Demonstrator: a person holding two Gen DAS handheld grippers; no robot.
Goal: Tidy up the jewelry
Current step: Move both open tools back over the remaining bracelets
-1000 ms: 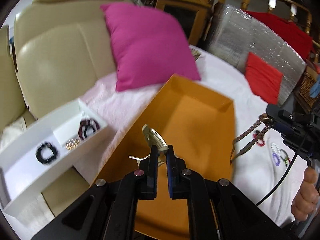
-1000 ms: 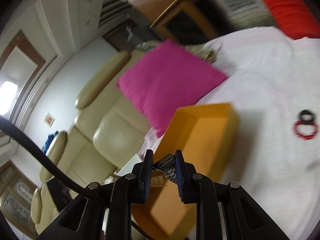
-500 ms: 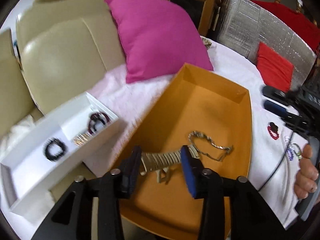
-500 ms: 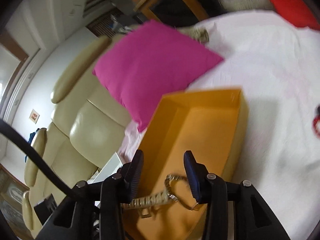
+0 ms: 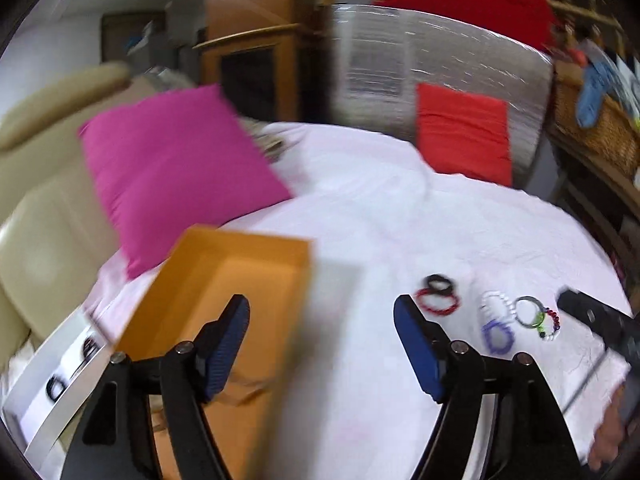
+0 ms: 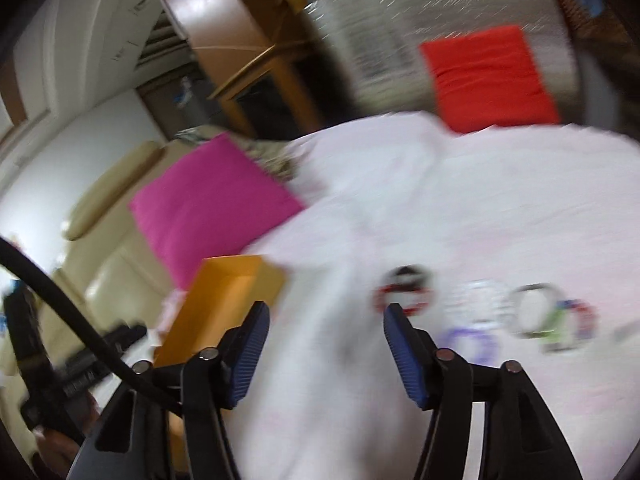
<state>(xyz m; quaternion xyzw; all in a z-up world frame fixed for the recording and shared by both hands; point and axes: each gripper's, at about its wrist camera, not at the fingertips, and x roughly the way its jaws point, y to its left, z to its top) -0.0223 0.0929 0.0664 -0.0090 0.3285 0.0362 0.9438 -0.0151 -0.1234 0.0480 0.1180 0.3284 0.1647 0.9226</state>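
Counting the loose jewelry on the white sheet (image 5: pixel 360 208) gives about six bracelets in one cluster: a red beaded bracelet (image 5: pixel 438 306) with a black ring-shaped band (image 5: pixel 439 282) touching its far edge, a clear beaded bracelet (image 5: pixel 496 302), a purple beaded bracelet (image 5: pixel 498 334), a grey-and-green bangle (image 5: pixel 528 312), and a bracelet of mixed red, white and dark beads (image 5: pixel 554 324). The exact count is uncertain, as the pieces overlap and both views are blurred.

The left gripper (image 5: pixel 322 312) stands released, its jaws having just been opening, with nothing between them. The cluster lies beyond and to the right of its right jaw, running as a row from near that jaw's tip out to the right. One orange box (image 5: pixel 240 276), open-topped, lies behind and around its left jaw, with its long axis running away from the jaws and tilted to the right. One white tray (image 5: pixel 52 380) sits to the left of the left jaw, just beside the box; two dark bracelets (image 5: pixel 56 386) show in it, blurred.

The right gripper (image 6: pixel 326 316) is likewise released, its jaws having just been opening, and empty. The red bracelet lies just past its right jaw's tip, the rest of the row further right. The box stands beyond its left jaw.

One pink cushion (image 5: pixel 176 168) and one red cushion (image 5: pixel 464 134) lie far beyond the jaws.
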